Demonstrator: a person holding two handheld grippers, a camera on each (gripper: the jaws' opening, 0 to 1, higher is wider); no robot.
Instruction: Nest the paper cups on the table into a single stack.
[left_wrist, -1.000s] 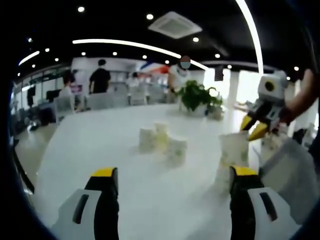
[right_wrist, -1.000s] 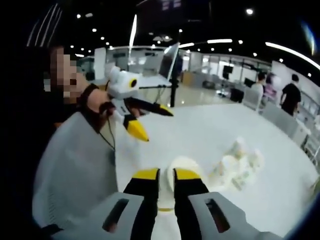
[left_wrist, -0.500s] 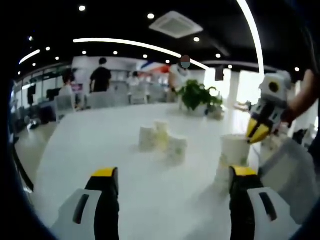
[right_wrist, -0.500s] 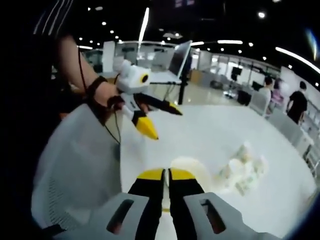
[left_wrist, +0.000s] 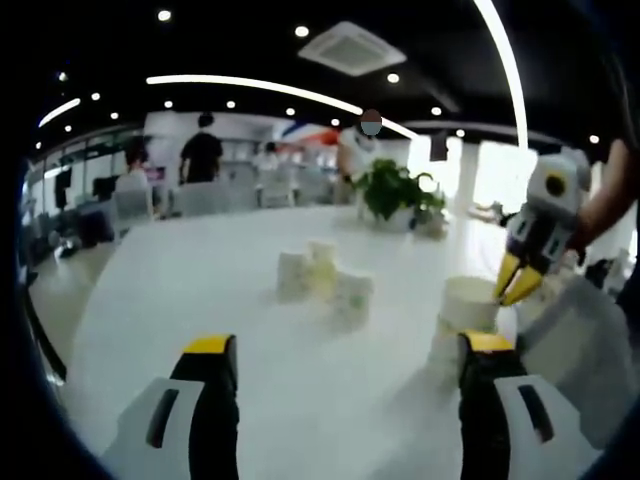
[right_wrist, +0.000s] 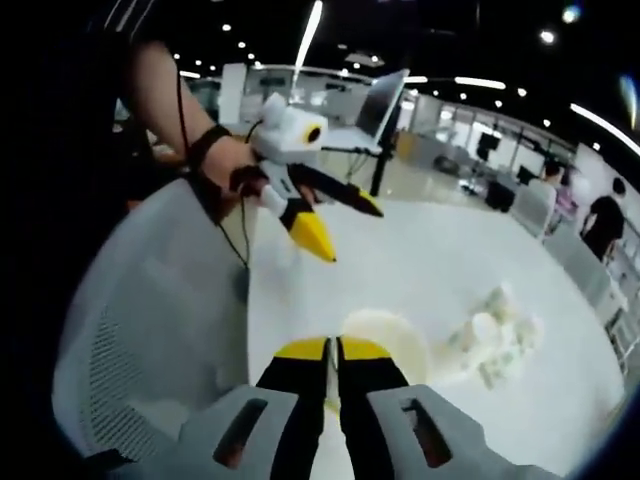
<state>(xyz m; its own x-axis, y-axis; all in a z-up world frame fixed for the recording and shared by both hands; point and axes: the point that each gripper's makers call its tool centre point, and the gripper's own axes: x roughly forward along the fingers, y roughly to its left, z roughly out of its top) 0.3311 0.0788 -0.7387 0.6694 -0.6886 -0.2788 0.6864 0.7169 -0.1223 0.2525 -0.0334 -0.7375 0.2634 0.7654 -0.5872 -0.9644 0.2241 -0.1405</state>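
One nested cup stack pinched by right claw.

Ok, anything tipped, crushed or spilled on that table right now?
Nothing stands out. The loose paper cups sit clustered mid-table, blurred but apparently upright; the cup stack stands straight with the right claw shut on its rim.

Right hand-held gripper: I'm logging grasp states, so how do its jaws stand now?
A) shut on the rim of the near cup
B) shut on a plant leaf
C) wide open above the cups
A: in the right gripper view the right hand-held gripper has its yellow tips pressed together over the near cup rim.
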